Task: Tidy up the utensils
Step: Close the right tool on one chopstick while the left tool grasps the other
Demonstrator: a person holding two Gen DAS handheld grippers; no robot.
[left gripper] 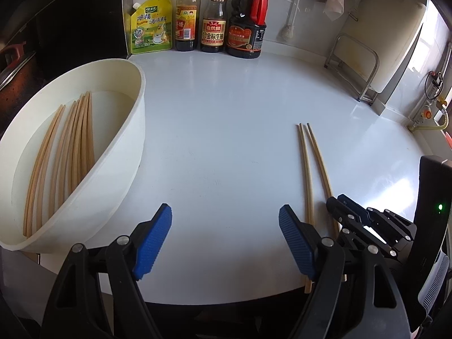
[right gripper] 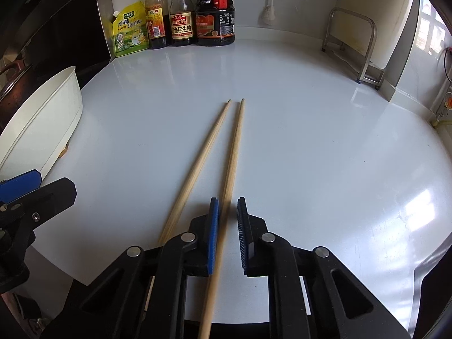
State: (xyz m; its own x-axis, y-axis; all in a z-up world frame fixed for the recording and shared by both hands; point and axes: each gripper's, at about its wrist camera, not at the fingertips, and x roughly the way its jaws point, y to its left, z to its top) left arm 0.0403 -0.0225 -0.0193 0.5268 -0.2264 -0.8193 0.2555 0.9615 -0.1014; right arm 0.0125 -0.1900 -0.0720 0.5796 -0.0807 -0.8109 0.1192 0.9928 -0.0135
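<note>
Two wooden chopsticks lie on the white counter. In the right wrist view the right chopstick [right gripper: 233, 152] runs between the pads of my right gripper [right gripper: 227, 234], whose jaws stand narrowly apart around it with a gap on the right side. The left chopstick [right gripper: 197, 163] lies just outside the left pad. My left gripper [left gripper: 225, 240] is wide open and empty, hovering between the white tub [left gripper: 128, 152] holding several chopsticks [left gripper: 70, 152] and the chopstick pair [left gripper: 308, 166]. The right gripper [left gripper: 339, 206] also shows in the left wrist view.
A yellow seasoning pouch [left gripper: 151, 25] and three sauce bottles [left gripper: 214, 19] stand at the back wall. A metal rack [left gripper: 356, 65] stands at the back right. A dark pot [left gripper: 14, 65] sits left of the tub. The counter's front edge [left gripper: 226, 301] is close.
</note>
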